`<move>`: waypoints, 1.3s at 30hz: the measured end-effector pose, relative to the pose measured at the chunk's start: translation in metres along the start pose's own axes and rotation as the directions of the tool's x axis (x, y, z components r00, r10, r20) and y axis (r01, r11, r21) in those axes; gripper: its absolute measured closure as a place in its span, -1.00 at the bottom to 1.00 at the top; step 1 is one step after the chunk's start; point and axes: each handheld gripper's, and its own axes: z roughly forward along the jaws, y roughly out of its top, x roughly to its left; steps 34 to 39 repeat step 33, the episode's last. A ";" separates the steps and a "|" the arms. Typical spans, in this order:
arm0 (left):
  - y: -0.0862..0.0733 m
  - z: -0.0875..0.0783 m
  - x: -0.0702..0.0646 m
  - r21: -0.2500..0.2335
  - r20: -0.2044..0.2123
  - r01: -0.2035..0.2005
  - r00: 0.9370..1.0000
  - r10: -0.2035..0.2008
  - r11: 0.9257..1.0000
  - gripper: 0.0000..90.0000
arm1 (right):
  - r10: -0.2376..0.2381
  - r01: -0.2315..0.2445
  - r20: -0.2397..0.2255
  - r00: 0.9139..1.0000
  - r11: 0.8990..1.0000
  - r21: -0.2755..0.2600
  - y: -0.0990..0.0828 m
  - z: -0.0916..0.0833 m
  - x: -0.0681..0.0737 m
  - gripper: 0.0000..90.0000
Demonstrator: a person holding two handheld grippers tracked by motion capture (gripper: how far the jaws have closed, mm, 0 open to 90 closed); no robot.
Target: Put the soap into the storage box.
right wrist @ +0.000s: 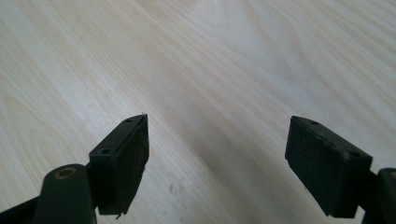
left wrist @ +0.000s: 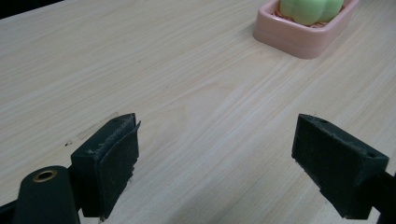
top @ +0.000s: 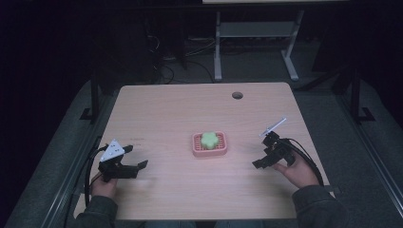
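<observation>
Soap [top: 209, 138] sits in pink dish [top: 209, 151] mid-bench, between both tools; left tool [top: 135, 167] and right tool [top: 264, 159] gape empty, roughly equidistant.

Soap [top: 209, 138] in dish [top: 196, 148], mid-table [top: 157, 109]

Black left gripper [top: 135, 167] with grey three-cornered plate, black right gripper [top: 260, 161] with black cable; dark grey sleeves [top: 316, 206].
</observation>
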 end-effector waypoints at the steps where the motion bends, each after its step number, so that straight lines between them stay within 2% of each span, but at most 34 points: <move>1: 0.000 0.000 0.000 0.001 0.000 -0.001 1.000 0.001 1.000 -0.68 | 0.001 -0.001 -0.004 1.000 1.000 -0.001 -0.001 -0.001 0.000 -0.53; 9: 0.000 0.000 0.000 0.006 0.001 0.002 1.000 -0.002 1.000 -0.68 | 0.018 -0.018 -0.002 1.000 0.999 -0.029 -0.020 -0.004 0.001 -0.53; 10: -0.001 0.001 -0.001 0.004 0.000 0.011 1.000 -0.011 1.000 -0.68 | 0.023 -0.023 -0.001 1.000 0.999 -0.030 -0.023 -0.004 0.001 -0.53; 15: 0.000 0.000 0.000 0.009 -0.001 -0.009 1.000 0.009 1.000 -0.68 | 0.029 -0.029 0.000 1.000 0.999 -0.041 -0.035 -0.005 0.003 -0.53; 21: -0.001 0.001 -0.001 0.014 0.000 -0.011 1.000 0.011 1.000 -0.68 | 0.032 -0.032 0.006 0.999 0.997 -0.063 -0.050 -0.007 0.009 -0.53; 26: -0.001 0.002 -0.001 0.013 0.000 -0.016 1.000 0.016 1.000 -0.68 | 0.032 -0.029 0.024 0.999 0.994 -0.102 -0.060 -0.011 0.015 -0.53; 29: -0.001 0.003 -0.001 0.021 -0.002 -0.014 1.000 0.014 1.000 -0.68 | 0.042 -0.040 0.008 0.999 0.988 -0.152 -0.069 -0.012 0.019 -0.51; 30: -0.001 0.004 -0.001 0.027 -0.002 -0.015 1.000 0.015 1.000 -0.68 | 0.037 -0.037 0.003 0.999 0.988 -0.148 -0.070 -0.012 0.019 -0.52; 32: -0.001 0.004 -0.002 0.030 -0.005 -0.017 1.000 0.017 0.999 -0.68 | 0.037 -0.032 0.028 0.999 0.988 -0.152 -0.072 -0.014 0.021 -0.53; 33: -0.001 0.004 -0.002 0.029 -0.007 -0.022 1.000 0.022 0.999 -0.68 | 0.043 -0.039 0.019 0.999 0.985 -0.168 -0.074 -0.014 0.020 -0.53; 39: -0.001 0.004 -0.002 0.029 -0.007 -0.022 1.000 0.022 0.999 -0.68 | 0.043 -0.039 0.019 0.999 0.985 -0.168 -0.074 -0.014 0.020 -0.53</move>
